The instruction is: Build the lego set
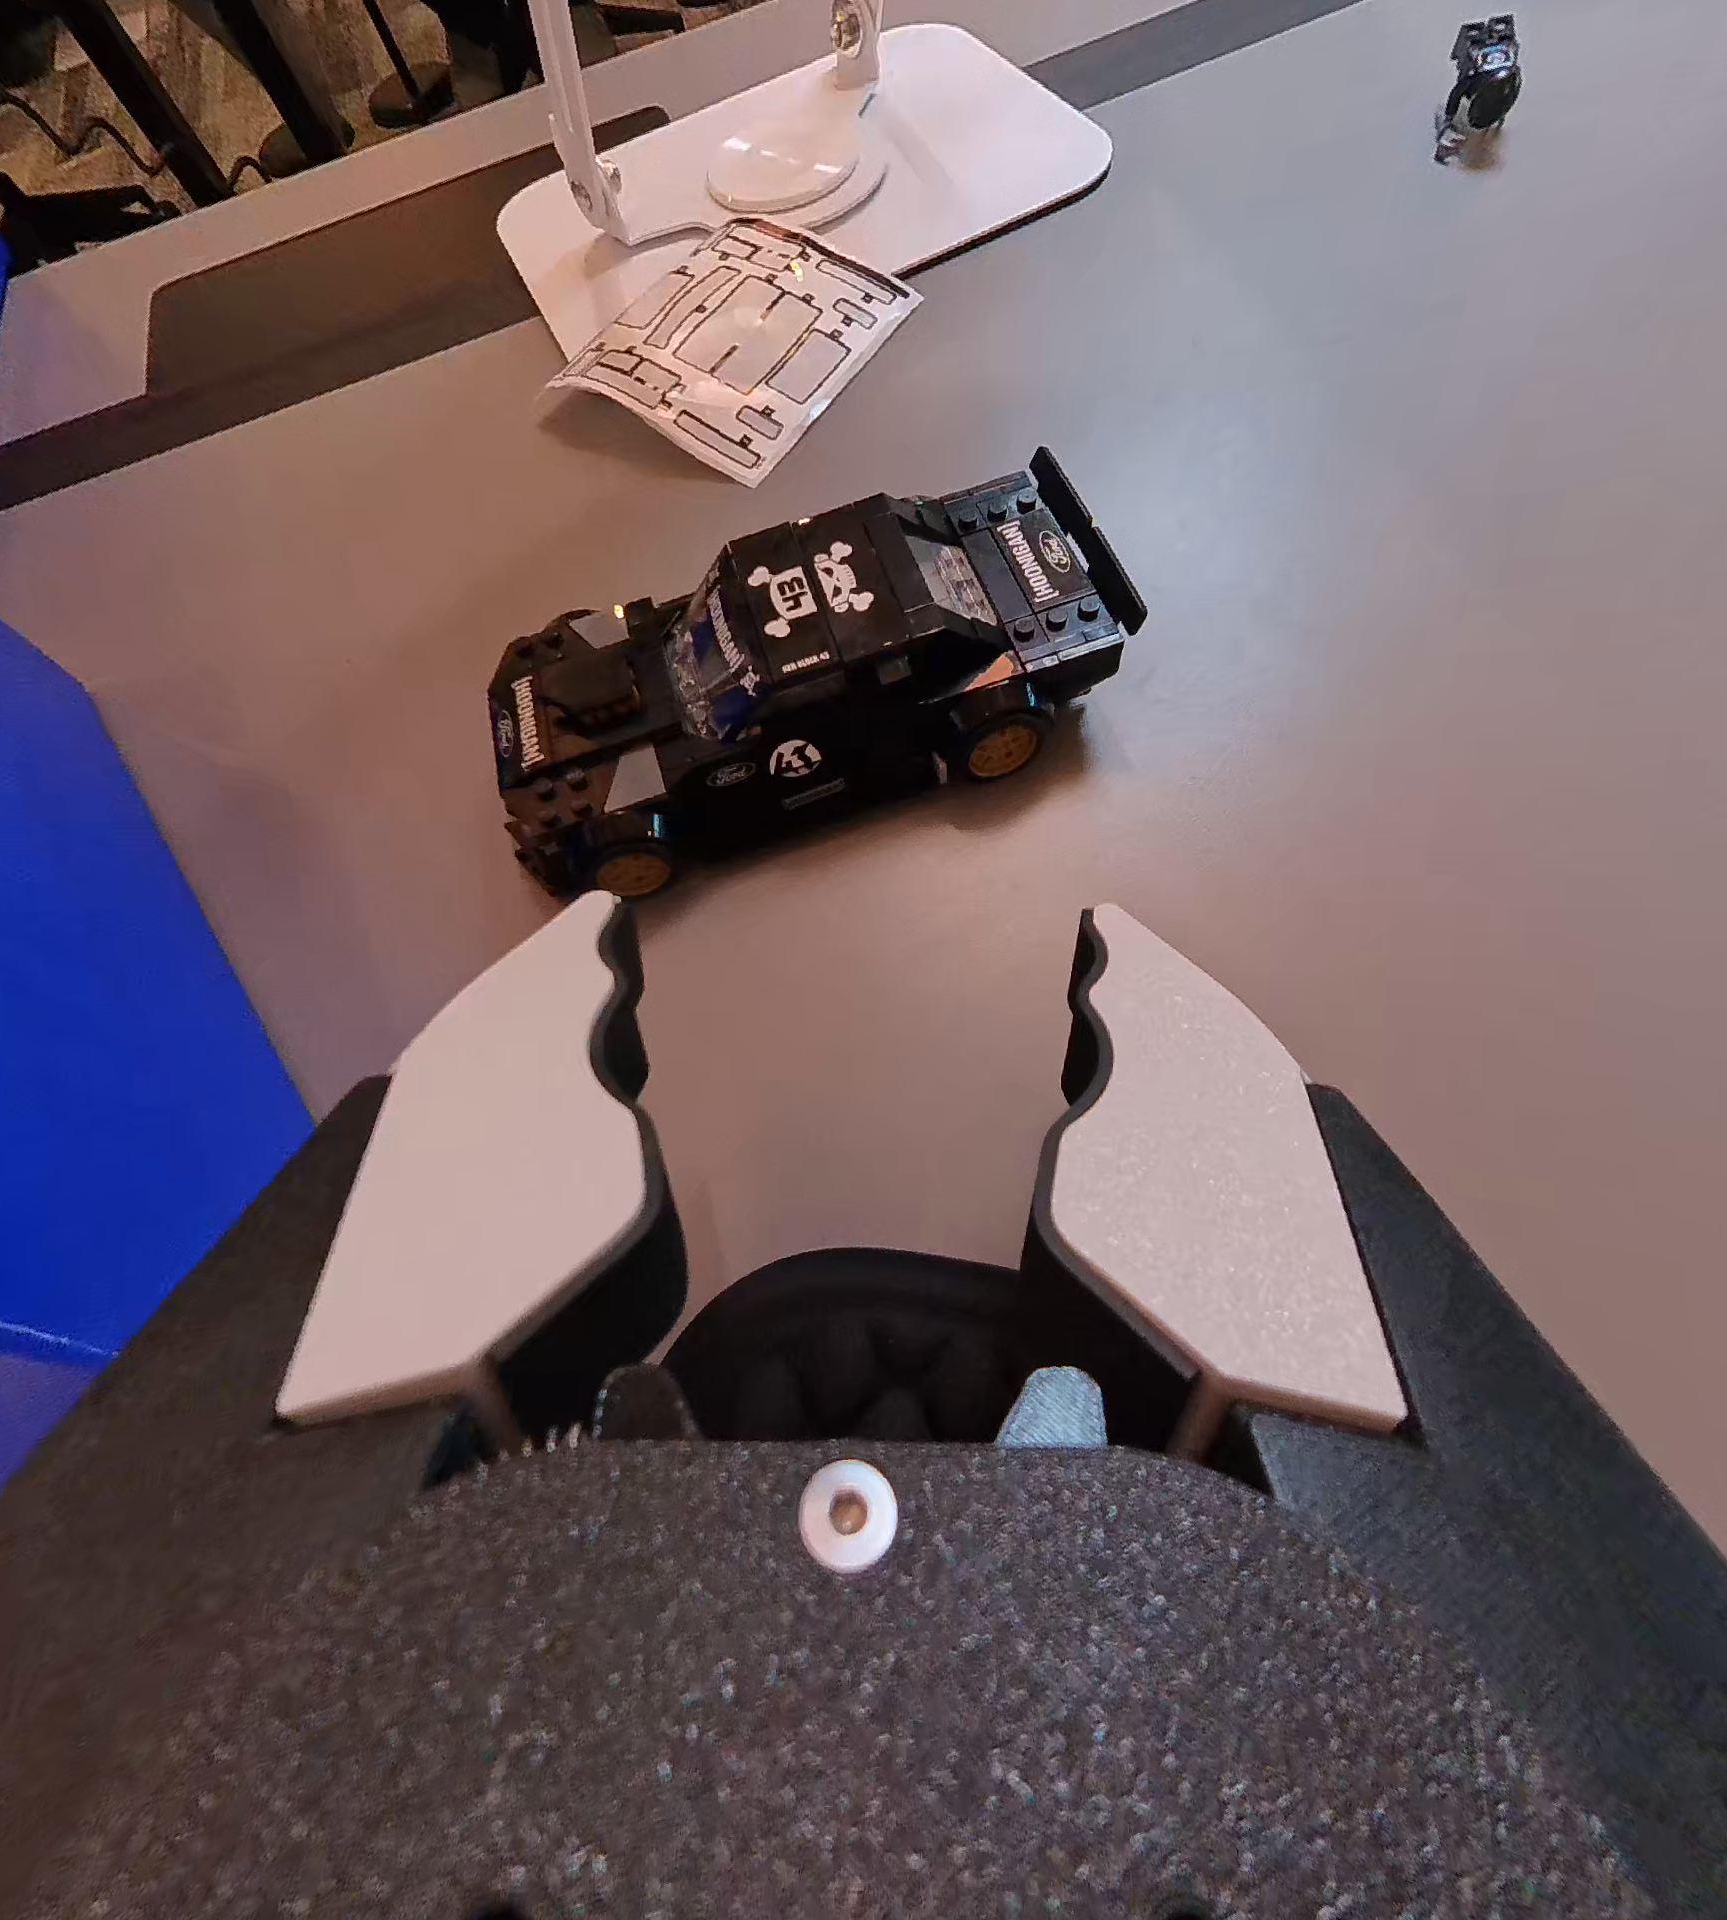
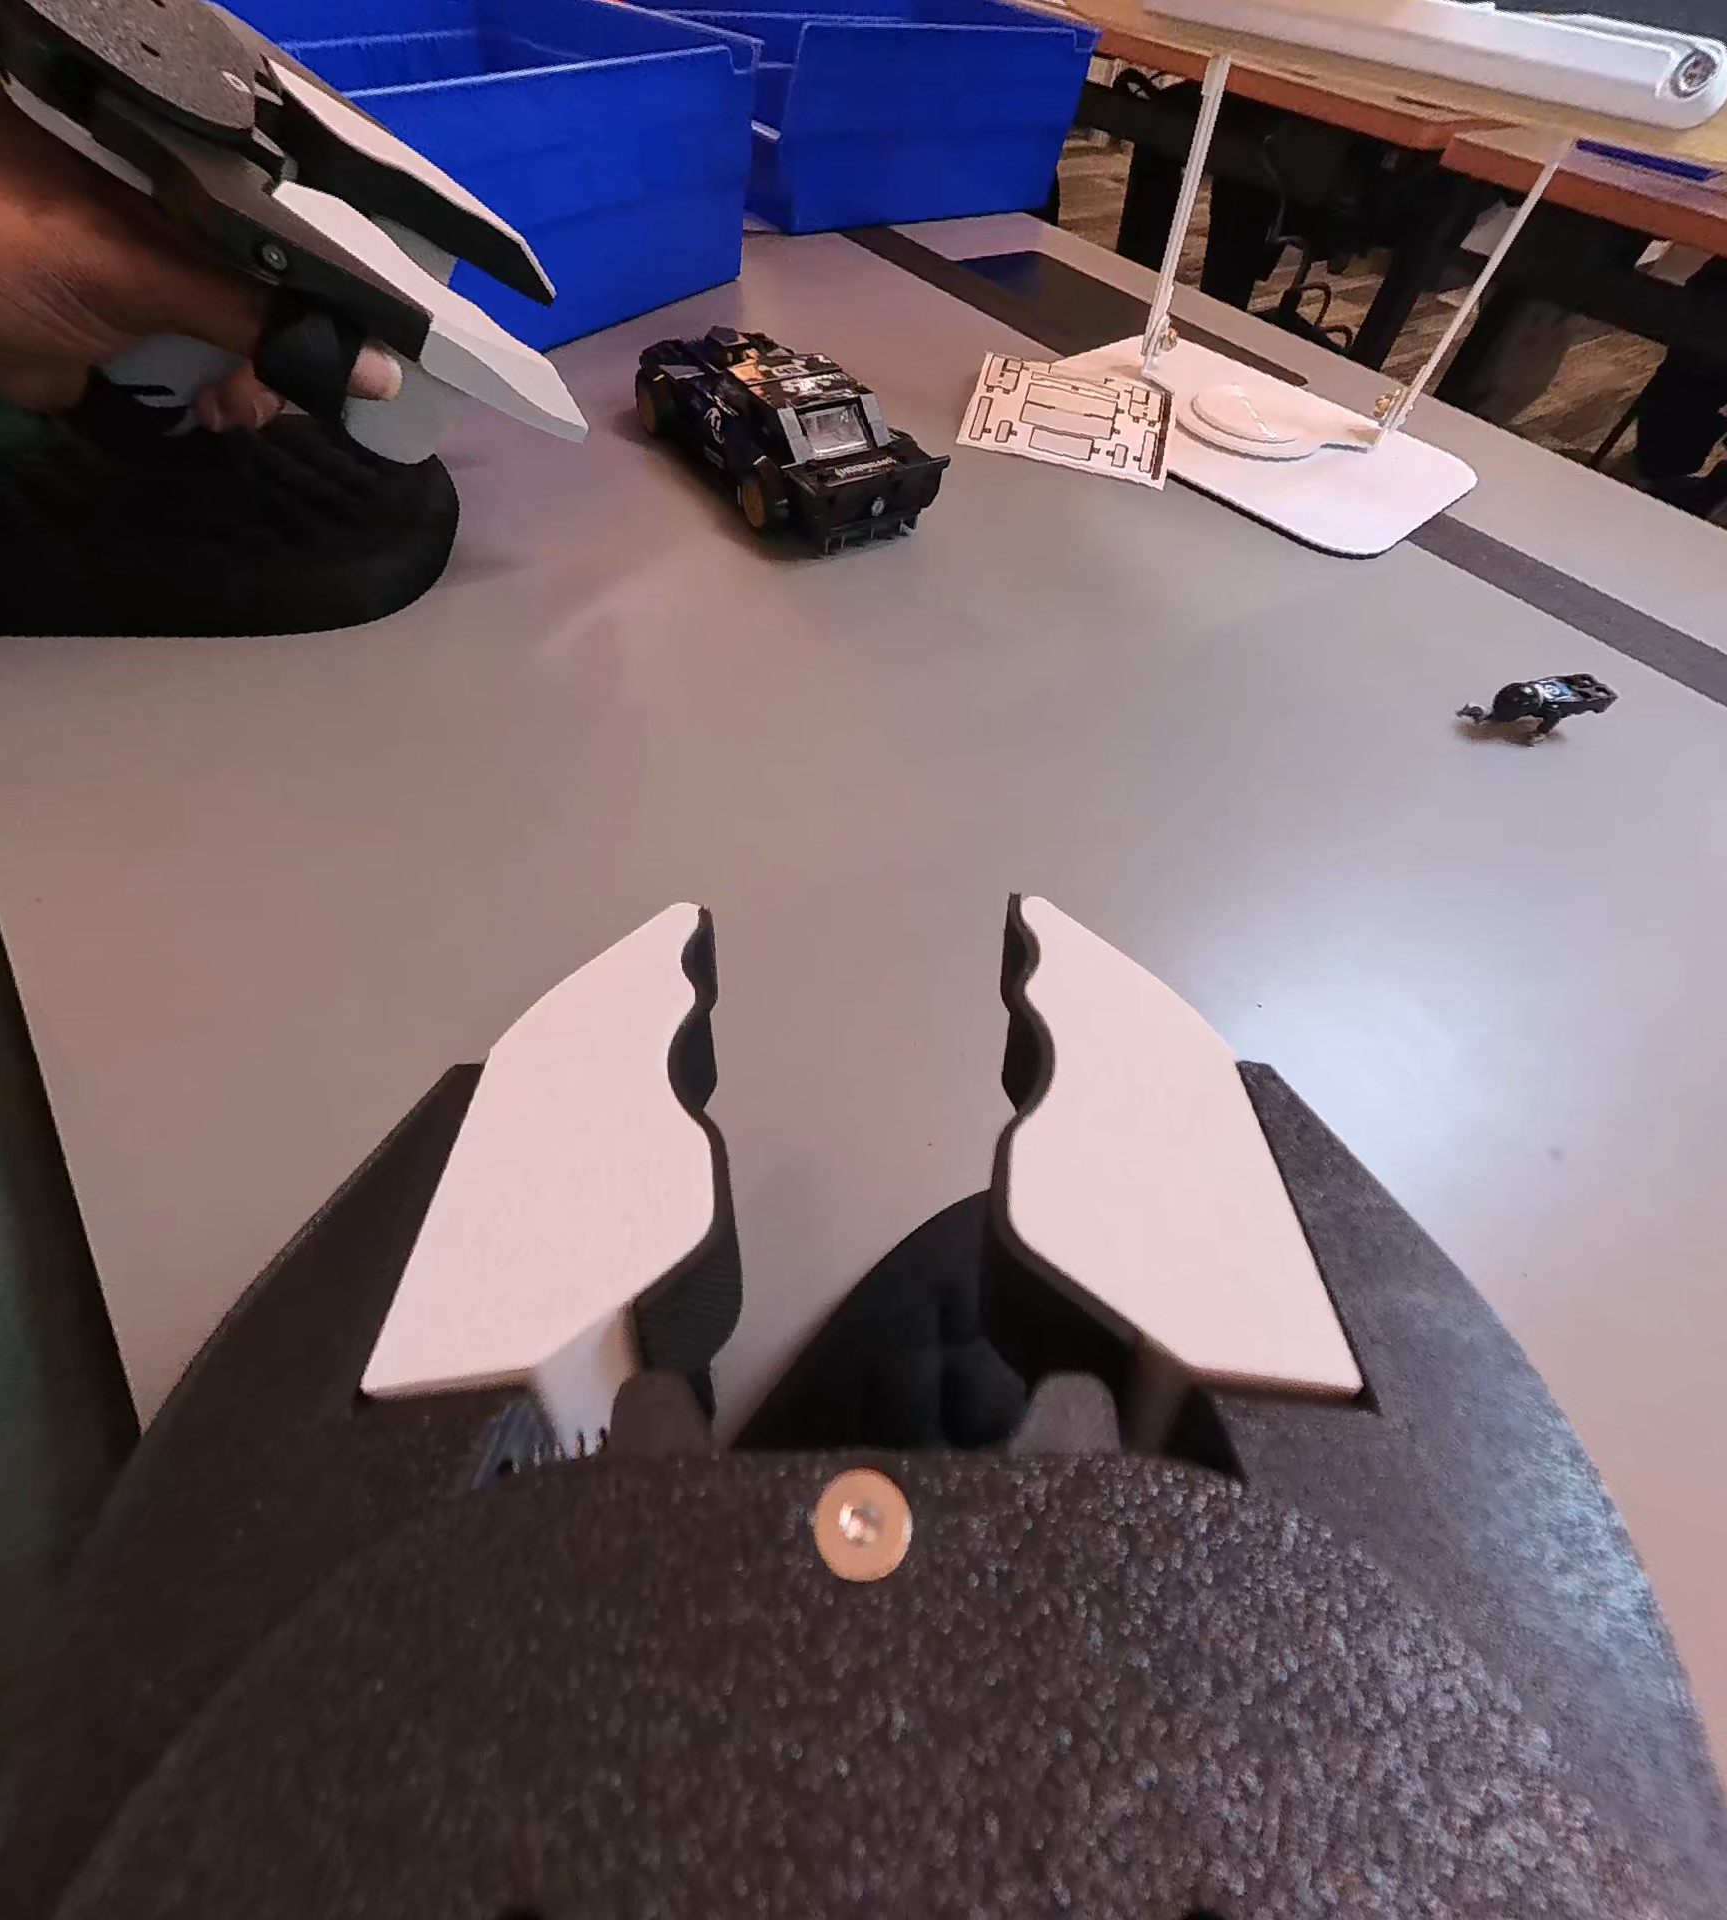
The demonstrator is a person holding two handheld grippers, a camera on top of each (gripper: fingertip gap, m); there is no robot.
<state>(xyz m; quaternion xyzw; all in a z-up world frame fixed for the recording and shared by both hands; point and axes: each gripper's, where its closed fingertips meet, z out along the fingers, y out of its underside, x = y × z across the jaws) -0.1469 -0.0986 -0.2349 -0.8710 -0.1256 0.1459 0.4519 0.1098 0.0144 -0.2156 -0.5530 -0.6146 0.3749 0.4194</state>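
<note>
While both the left gripper (image 1: 848, 920) and right gripper (image 2: 859, 914) are being held apart and empty, the lego car (image 1: 807, 686) is being judged light, rigid, brittle; best gripped across its flat sides, mid-surface.

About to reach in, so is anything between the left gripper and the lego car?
Nothing visible. The left gripper is open and empty, with only bare table between it and the lego car. The sticker sheet lies beyond the car.

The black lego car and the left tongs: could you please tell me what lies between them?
Nothing: in the left wrist view only bare grey table separates the open left tongs from the black lego car. The right wrist view agrees.
</note>
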